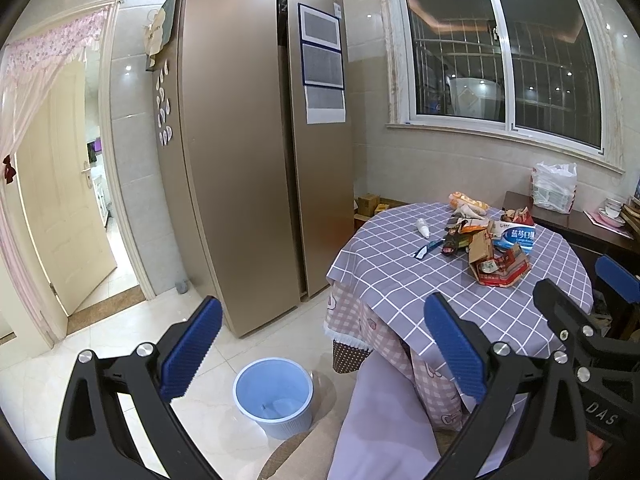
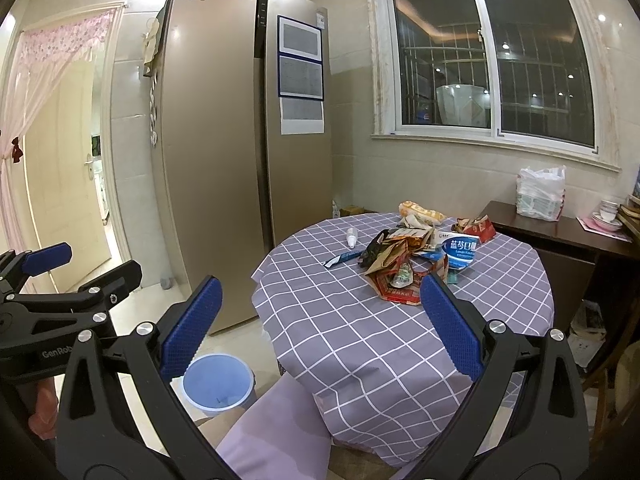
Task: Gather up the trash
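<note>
Fridge (image 1: pixel 248 152) fills frame centre-left, tall, brushed metal, magnets along its top. Table (image 2: pixel 360 320) lower right, round, under a grey-violet checked cloth. Bin (image 1: pixel 274 396) at bottom centre on pale glossy floor tile: round blue plastic, ribbed wall, apparently near empty. Trash (image 2: pixel 416 256) heaped at the table's far side: crumpled foil wrappers, torn card, a blue-white box; a small white tube (image 2: pixel 351 238) and blue strip (image 2: pixel 340 259) lie apart to its left. Left gripper (image 1: pixel 320 352) wide, empty. Right gripper (image 2: pixel 320 328) wide, empty, short of the heap. Judgement: take a loose outlier or a stiff card edge first; foil will likely slip, so pinch a fold
</note>
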Demonstrator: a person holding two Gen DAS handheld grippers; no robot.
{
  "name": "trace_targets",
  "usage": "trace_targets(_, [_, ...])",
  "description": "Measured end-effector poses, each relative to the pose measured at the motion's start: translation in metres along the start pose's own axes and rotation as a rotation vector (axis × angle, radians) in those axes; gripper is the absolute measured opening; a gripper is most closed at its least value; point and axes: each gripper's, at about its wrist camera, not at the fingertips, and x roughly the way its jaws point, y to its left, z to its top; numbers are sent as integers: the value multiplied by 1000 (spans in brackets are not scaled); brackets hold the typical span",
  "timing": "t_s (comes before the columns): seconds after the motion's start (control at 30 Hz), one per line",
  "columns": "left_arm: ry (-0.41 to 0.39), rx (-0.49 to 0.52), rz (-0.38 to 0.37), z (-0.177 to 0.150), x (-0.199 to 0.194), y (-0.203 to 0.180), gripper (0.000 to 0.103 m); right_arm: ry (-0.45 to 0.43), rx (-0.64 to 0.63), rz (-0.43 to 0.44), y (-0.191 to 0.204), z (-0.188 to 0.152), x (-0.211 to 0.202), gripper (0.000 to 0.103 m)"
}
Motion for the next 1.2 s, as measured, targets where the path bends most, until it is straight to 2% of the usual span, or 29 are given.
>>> trace_targets(1.2, [-3,-3,13,-2,1,2,99,22,-3,7,1,-1,2,97])
